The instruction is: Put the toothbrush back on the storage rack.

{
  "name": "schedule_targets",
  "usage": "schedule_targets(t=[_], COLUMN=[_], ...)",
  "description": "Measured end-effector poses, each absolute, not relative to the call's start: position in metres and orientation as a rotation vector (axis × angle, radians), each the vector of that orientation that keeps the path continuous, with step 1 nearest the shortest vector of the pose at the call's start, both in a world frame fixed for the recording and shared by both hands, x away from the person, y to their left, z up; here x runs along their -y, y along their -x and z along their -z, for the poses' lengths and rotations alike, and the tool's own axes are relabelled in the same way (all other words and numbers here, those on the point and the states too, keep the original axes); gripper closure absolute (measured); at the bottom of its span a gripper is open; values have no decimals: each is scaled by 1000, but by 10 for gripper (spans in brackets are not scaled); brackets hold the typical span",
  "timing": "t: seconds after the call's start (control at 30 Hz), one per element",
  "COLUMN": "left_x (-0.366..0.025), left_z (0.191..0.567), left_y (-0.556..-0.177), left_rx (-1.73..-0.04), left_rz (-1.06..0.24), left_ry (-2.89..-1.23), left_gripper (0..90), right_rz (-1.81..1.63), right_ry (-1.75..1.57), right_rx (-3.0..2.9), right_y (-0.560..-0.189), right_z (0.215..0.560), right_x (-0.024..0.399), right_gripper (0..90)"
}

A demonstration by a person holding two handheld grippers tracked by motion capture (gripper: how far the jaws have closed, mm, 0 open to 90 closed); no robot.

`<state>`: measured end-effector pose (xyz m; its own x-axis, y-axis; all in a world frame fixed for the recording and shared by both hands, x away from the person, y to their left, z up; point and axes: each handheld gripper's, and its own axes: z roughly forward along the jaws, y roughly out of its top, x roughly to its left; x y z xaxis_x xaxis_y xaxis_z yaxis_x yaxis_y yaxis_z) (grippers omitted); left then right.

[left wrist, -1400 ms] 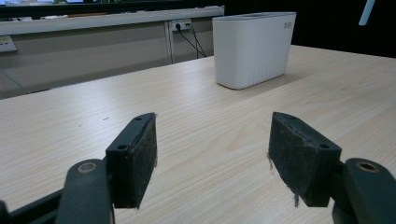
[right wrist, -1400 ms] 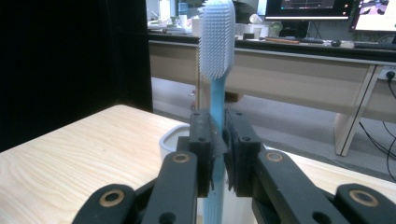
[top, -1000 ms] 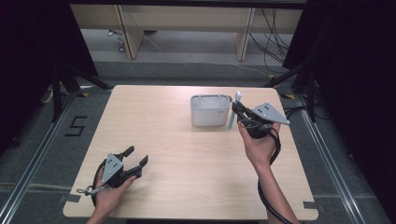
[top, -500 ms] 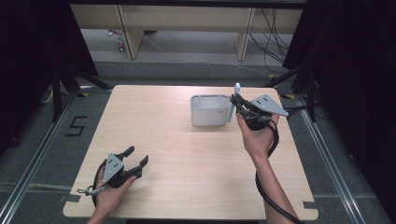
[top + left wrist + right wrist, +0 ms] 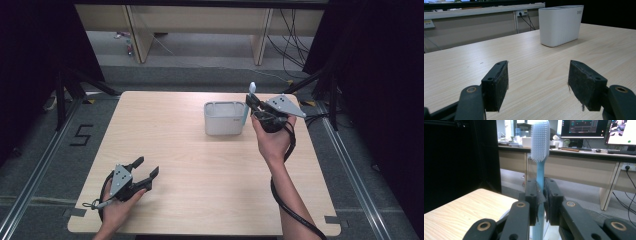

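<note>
At the upper right of the high view, the right hand-held gripper [image 5: 254,107] pinches a toothbrush [image 5: 248,100] by its handle, upright, just beside the right end of the white holder [image 5: 223,119] on the bench [image 5: 210,175]. The toothbrush looks light, stiff and a little slick, a pale blue stem with a whitish bristled head [image 5: 540,140], best gripped mid-handle as now. At the lower left, the left hand-held gripper [image 5: 145,169] rests with jaws spread around nothing.
</note>
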<state>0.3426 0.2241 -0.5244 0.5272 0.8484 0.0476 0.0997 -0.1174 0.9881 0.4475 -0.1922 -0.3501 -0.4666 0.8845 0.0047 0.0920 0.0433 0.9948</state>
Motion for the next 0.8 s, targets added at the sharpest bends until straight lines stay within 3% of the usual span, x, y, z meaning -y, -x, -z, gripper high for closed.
schedule_targets(t=[0.8], left_x=[-224], left_z=[525], left_y=[-343], left_rx=[-850], left_rz=[-778], left_ry=[-1566], left_gripper=[324], right_rz=[-1485], right_ry=[-1056], right_rx=[-1606], right_y=[-474], right_z=[350], right_x=[196], right_gripper=[826])
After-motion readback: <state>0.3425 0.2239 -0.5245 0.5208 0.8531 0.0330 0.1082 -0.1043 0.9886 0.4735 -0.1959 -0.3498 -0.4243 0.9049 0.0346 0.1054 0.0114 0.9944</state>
